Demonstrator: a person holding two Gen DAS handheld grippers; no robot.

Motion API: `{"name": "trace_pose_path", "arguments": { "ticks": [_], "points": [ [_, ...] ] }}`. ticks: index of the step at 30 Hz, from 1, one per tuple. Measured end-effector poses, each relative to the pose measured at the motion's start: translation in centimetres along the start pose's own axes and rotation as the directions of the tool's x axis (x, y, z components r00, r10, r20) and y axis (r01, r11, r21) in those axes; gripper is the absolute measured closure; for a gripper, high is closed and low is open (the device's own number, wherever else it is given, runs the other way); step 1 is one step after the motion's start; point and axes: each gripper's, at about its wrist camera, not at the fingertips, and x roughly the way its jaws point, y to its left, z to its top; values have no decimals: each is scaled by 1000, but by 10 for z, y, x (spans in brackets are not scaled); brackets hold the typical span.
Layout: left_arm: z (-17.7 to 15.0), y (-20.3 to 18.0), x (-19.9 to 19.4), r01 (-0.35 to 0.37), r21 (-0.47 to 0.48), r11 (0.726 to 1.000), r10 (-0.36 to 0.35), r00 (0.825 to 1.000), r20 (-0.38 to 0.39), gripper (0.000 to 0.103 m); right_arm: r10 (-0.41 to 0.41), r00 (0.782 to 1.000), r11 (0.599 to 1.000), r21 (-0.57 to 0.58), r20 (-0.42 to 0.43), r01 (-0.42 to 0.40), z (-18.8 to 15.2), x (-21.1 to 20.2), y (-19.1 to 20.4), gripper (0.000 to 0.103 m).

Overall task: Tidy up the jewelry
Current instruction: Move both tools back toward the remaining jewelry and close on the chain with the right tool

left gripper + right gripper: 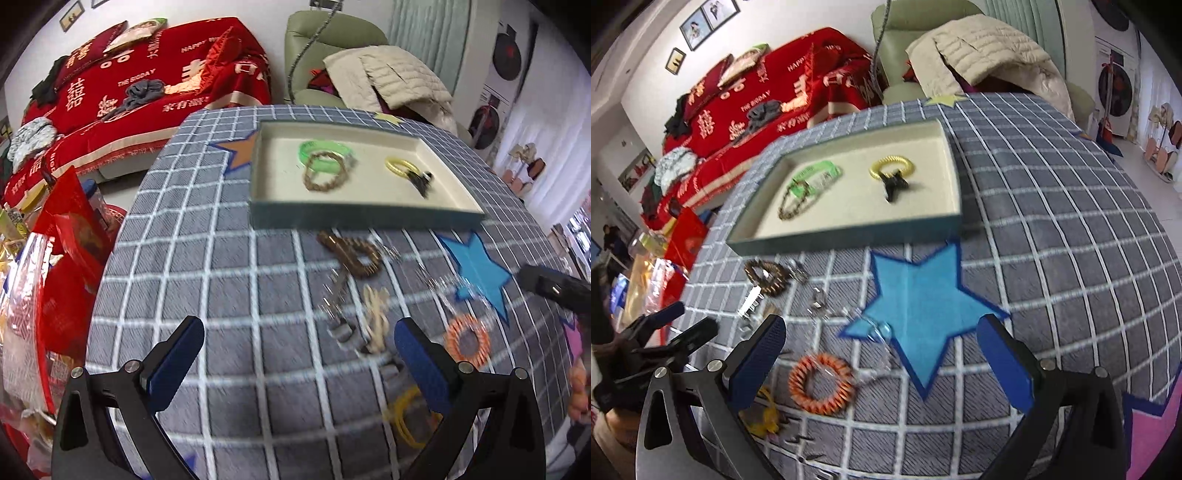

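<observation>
**Jewelry half sorted, both grippers up over the table with nothing in them**

Standing next to this round table with the grey checked cloth (236, 280). The shallow tray (364, 216) with the cream lining sits toward the far side, its near wall running right along where the loose pieces start. Inside it already: a green bracelet (325, 151) overlapped by a brown beaded one (325, 175), then well apart to the right a yellow coil ring (400, 164) touching a black clip (423, 181). Lots of bare lining between the two pairs and along the near wall.

Loose stuff on the cloth is packed tighter: a dark brown beaded bracelet (766, 277) just in front of the tray, some silvery clips (750, 299) near it, an orange coil ring (822, 382) beside the blue star patch (919, 314), and a yellow piece (764, 410) close to the near table edge. It's all a bit blurry so I can't tell exactly what the small metal bits are.

Left gripper (299, 354) has its jaws spread wide, empty, above a pale beaded piece (376, 317). Right gripper (881, 354) is also wide and empty, over the orange ring and the star. The whole right half of the table is open cloth.
</observation>
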Motion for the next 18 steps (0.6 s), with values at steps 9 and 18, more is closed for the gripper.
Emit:
{"name": "trace_pose_path", "arguments": {
  "ticks": [9, 18],
  "points": [
    [-13, -4, 49, 27, 93, 995, -23, 999, -45, 0, -65, 997, 998, 21, -31, 66, -14, 5, -18, 1],
    [-18, -1, 64, -6, 93, 996, 11, 998, -57, 0, -87, 995, 995, -58, -57, 84, -18, 21, -6, 27]
  ]
}}
